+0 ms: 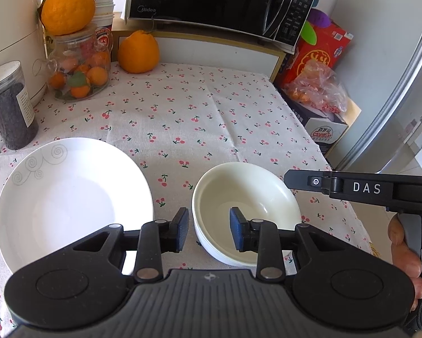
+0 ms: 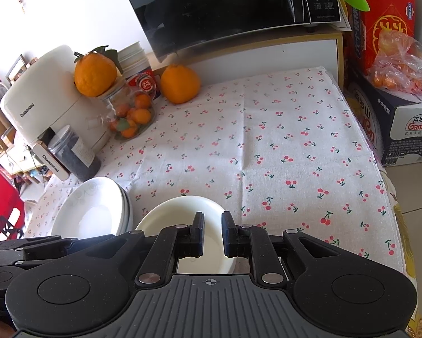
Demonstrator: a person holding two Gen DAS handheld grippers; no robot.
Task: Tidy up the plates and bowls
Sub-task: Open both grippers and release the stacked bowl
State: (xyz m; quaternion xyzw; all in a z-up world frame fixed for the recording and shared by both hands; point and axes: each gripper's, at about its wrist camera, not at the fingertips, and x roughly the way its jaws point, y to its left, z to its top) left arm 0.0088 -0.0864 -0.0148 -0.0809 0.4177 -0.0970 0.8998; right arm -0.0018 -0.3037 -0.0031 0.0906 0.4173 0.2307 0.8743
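- Cherry-print tablecloth [image 1: 199, 118] covers the table, with a black microwave [image 1: 219, 0] on a shelf at the back, well beyond both sets of jaws.
- Left gripper [image 1: 209, 229] stands partly open, gripping nothing; the near-left rim of the cream bowl [image 1: 247, 194] sits between its blue pads [image 1: 182, 229].
- White plate [image 1: 70, 197] lies just left of those jaws, on a stack.
- Right gripper [image 2: 213, 235] hovers over the same bowl, jaws narrowly parted, holding nothing.
- An orange [image 1: 138, 52] rests far ahead.
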